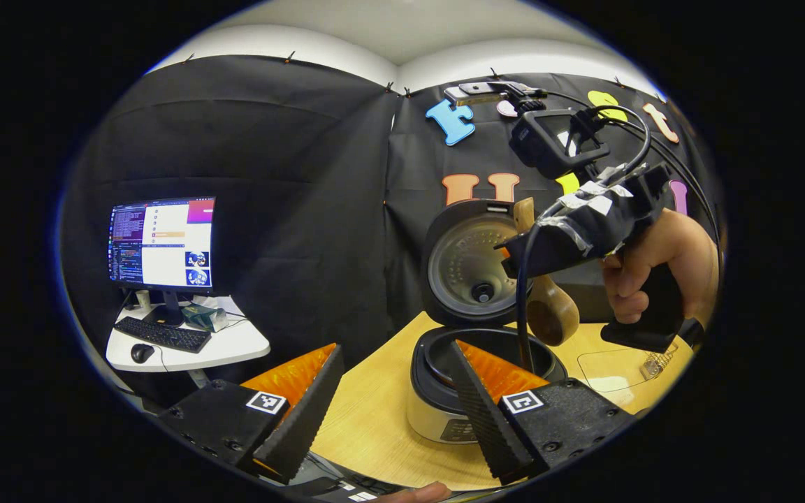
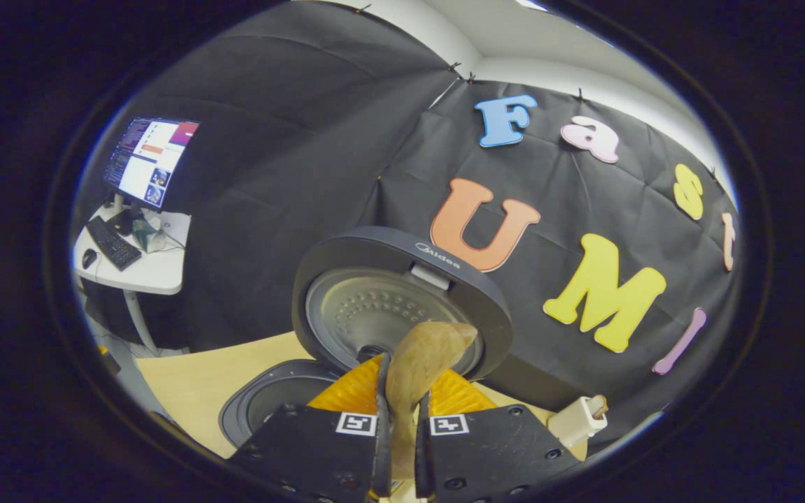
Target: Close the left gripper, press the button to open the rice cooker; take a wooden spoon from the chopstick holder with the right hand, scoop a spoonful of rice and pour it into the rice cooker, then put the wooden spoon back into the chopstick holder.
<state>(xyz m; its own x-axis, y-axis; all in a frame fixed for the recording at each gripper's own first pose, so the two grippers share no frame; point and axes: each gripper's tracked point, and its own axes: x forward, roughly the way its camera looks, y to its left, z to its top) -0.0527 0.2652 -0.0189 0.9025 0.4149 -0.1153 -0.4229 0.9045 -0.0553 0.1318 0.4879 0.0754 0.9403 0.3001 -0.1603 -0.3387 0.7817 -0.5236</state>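
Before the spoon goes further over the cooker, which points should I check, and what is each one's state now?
1. Lid of the black and cream rice cooker is open: ok.
2. Right gripper has its jaws closed on the wooden spoon: ok.
3. Spoon bowl hangs above the open inner pot: ok.
4. Rice in the spoon: cannot tell.
5. Left gripper, jaws open, is near the pot but apart from the spoon: ok.
6. White chopstick holder stands ready for return: ok.

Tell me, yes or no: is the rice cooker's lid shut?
No: the lid stands upright, open above the pot.
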